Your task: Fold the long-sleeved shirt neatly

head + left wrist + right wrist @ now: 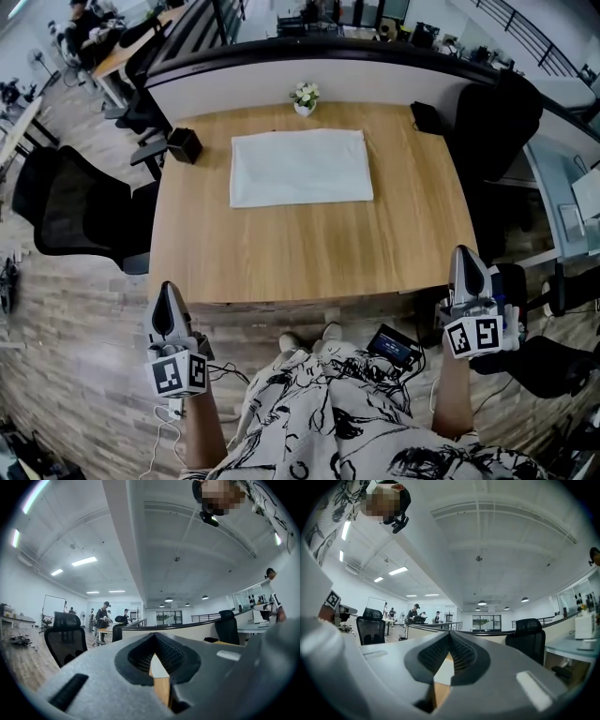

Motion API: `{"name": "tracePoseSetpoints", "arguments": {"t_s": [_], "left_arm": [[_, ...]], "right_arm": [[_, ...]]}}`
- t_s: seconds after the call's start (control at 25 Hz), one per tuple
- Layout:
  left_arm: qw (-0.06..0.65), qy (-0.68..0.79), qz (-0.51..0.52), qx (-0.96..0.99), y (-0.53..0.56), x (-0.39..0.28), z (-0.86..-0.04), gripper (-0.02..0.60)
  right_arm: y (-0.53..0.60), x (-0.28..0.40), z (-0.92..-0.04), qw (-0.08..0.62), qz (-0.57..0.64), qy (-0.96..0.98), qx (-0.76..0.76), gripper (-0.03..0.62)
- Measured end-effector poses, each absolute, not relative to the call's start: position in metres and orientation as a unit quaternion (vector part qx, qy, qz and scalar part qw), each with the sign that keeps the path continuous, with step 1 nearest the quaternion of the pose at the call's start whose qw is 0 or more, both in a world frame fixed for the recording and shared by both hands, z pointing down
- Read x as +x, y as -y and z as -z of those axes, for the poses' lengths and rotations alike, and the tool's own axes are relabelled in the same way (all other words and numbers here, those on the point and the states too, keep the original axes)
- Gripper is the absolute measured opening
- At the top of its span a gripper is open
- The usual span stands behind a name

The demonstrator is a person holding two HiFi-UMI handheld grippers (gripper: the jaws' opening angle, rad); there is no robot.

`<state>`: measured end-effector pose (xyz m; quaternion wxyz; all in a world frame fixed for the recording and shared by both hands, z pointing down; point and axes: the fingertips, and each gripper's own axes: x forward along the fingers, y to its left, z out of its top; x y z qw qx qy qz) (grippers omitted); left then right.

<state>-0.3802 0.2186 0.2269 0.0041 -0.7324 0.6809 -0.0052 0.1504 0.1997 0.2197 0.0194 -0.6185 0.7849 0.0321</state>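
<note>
Shirt: we see the shirt [300,167] as a flat white rectangle with straight edges on the wooden table [309,253]; it sits in the far half of the top, toward 12 o'clock from the table's middle, its long side running across.

Left tongs: our left tongs [169,287] hang off the table's near edge at about 7 o'clock from the table's middle, over the floor; in the left gripper view [154,637] the two jaws meet tip to tip with nothing pinched between them.

Right tongs: our right tongs [465,253] sit off the near right corner at about 4 o'clock from the table's middle; in the right gripper view [449,637] the jaws are likewise pressed together and empty.

Shirt against the tongs: the shirt lies at about 1 o'clock from the left tongs and about 11 o'clock from the right tongs; it is well apart from both, with bare wood between; neither touches it; each gripper view shows only a pale sliver of it with wood below, seen past the closed jaws.

Marker cubes: one rides behind each pair of tongs, left [178,373] and right [473,335].

Around the shirt: a small pot of flowers [304,97] stands at 12 o'clock just beyond it; a black box [184,144] sits at the table's far left corner, about 10 o'clock from the shirt; a flat black object [427,117] lies at about 2 o'clock.

Chairs: a black chair [70,211] stands at 9 o'clock of the table; another [492,122] at 2 o'clock.
</note>
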Motion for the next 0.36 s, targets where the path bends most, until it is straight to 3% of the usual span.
{"name": "tracePoseSetpoints", "arguments": {"t_s": [0.36], "left_arm": [[0.004,-0.68,0.001,-0.733,-0.22,-0.3695,-0.2255,0.003]], "right_arm": [[-0.198,0.1492,-0.2239,0.014,-0.032,-0.793,-0.609,0.005]]}}
